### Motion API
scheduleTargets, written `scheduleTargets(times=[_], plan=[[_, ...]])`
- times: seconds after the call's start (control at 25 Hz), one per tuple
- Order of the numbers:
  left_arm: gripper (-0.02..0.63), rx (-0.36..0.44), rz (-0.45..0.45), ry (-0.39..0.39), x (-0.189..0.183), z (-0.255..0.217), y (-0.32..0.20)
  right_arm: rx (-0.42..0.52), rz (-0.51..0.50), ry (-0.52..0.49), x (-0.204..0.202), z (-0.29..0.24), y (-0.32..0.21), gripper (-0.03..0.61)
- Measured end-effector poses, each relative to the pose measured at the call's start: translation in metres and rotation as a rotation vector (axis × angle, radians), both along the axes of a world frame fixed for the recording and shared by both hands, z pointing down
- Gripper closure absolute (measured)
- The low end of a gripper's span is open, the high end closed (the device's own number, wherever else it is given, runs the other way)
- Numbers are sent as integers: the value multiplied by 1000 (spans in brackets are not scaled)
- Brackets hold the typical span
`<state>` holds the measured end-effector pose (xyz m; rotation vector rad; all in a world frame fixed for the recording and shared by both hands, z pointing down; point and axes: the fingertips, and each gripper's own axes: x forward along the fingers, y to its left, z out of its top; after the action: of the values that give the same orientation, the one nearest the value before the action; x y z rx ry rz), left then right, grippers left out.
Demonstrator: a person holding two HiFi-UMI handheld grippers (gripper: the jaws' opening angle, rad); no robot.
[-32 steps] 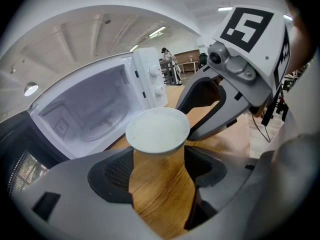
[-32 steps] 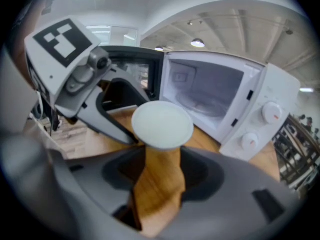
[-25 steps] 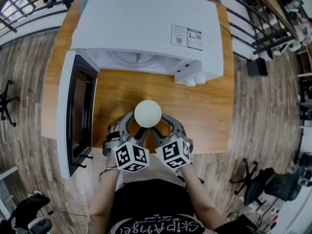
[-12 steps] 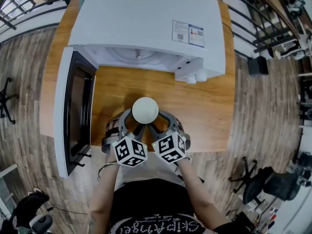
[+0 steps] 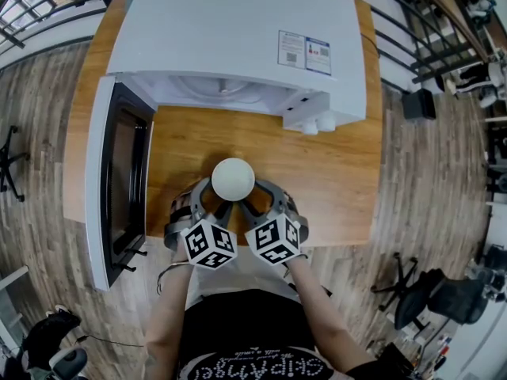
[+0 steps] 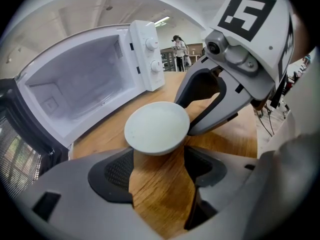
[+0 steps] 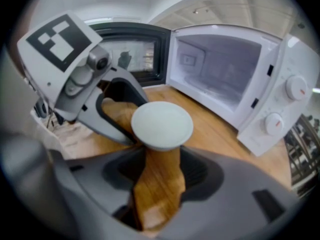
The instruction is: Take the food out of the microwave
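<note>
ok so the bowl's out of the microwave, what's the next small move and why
Probably lower the bowl straight down onto the wooden table in front of the microwave. The left gripper and right gripper both hold it at their jaw tips, the cavity looks empty, and bare wood shows beneath the bowl.

- Sticker (image 5: 305,52) on the top of the microwave (image 5: 238,22): print and a square code, too small to read
- Black shirt (image 5: 245,347) of the person: pale lettering, seen upside down, not clearly legible
</note>
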<state>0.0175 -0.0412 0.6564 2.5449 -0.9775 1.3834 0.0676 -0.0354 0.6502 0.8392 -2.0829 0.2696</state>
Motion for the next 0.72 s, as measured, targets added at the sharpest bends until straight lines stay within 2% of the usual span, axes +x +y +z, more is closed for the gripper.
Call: scheduleTargets(times=[0.4, 0.6, 0.72], plan=[[276, 1, 18, -6, -2, 1, 3, -17, -8, -14, 1, 0, 1, 351], [276, 27, 31, -25, -9, -1, 5, -24, 35, -47, 10, -12, 1, 351], [276, 52, 23, -6, -13, -11, 4, -3, 62, -69, 17, -23, -1, 359]])
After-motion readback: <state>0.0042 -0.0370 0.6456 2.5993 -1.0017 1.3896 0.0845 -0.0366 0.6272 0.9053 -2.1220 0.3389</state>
